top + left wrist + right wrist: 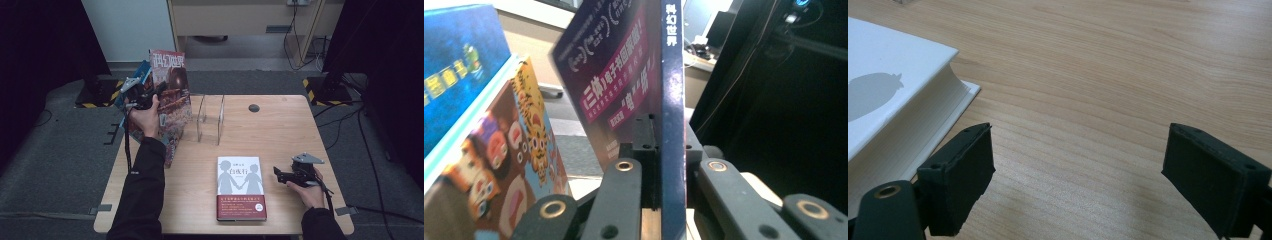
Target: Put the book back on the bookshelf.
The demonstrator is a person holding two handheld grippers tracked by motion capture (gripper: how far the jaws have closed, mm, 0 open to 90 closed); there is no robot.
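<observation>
Glossy paper magazine (pixel 672 100), matt white book (pixel 883 95), smooth wood-grain table (pixel 1108 75)

the white book (pixel 240 176) on the table is showing the title 白夜行. the magazine (pixel 672 100) is carrying 科幻世界 on its spine, and 三体 is standing in its pink banner.
</observation>
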